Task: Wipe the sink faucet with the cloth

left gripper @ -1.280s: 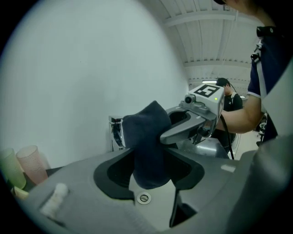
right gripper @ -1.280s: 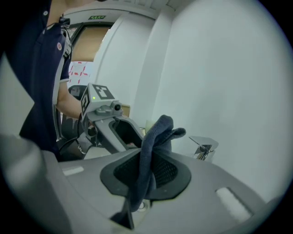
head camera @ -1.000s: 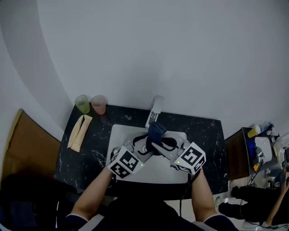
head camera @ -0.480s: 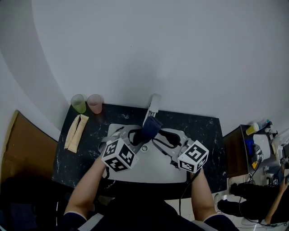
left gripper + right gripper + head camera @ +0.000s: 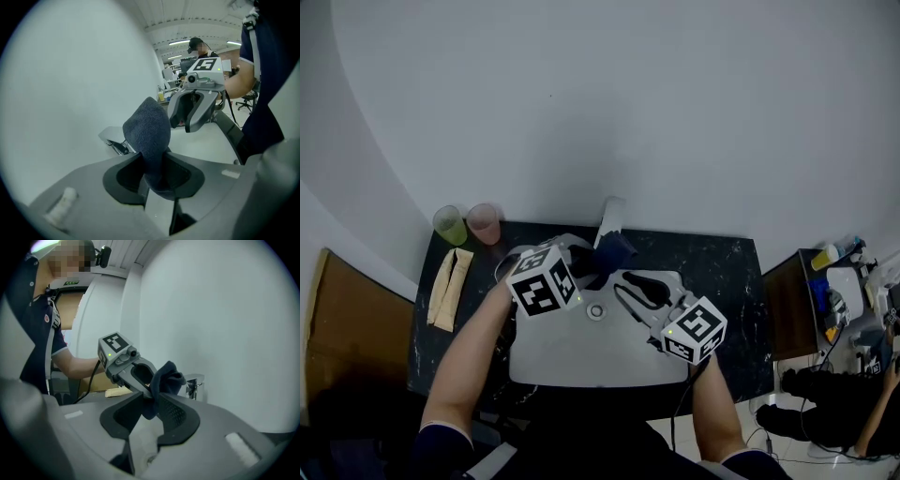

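The left hand-held gripper (image 5: pixel 155 160) has just closed its jaws on the dark blue cloth (image 5: pixel 147 129), which is pinched low between its pads and stands up out of them. The cloth is over the back rim of the white sink (image 5: pixel 581 349), right by the faucet (image 5: pixel 610 217) at the middle of the table's (image 5: pixel 724 272) back edge; contact cannot be told. The right hand-held gripper (image 5: pixel 149 401) is over the sink's right half. Its jaws have just been closing but stand apart, gripping nothing. Two cups (image 5: pixel 448 225) stand at the table's back left corner.
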### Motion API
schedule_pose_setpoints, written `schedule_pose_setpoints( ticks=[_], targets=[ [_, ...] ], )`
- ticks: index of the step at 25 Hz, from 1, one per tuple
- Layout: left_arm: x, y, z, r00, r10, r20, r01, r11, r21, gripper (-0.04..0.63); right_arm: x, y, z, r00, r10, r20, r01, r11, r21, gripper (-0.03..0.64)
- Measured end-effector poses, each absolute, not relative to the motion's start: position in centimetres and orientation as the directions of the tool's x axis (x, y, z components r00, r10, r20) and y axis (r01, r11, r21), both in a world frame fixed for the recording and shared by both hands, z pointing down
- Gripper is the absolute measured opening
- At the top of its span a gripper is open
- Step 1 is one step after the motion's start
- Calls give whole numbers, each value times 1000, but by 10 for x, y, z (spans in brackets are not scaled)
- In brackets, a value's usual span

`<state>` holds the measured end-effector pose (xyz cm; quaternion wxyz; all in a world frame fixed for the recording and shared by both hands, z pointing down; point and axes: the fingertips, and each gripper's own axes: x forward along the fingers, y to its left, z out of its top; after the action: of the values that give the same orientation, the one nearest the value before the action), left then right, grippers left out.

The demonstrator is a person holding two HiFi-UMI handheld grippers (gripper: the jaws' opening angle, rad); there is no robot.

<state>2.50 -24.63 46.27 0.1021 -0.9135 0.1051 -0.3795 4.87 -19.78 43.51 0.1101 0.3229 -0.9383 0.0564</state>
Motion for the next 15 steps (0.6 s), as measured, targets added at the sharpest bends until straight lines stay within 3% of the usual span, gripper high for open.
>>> schedule_pose_setpoints(
  ticks=[6, 15],
  targets=[
    [23, -270, 462, 702, -198, 684, -175, -979, -104, 118, 47, -204, 446, -748, -612, 257, -642, 765, -46, 94],
    [30, -290, 468, 693, -262, 672, -237, -963, -131, 117, 40, -218, 448, -713, -650, 264, -678, 735, -22, 84]
  ],
)
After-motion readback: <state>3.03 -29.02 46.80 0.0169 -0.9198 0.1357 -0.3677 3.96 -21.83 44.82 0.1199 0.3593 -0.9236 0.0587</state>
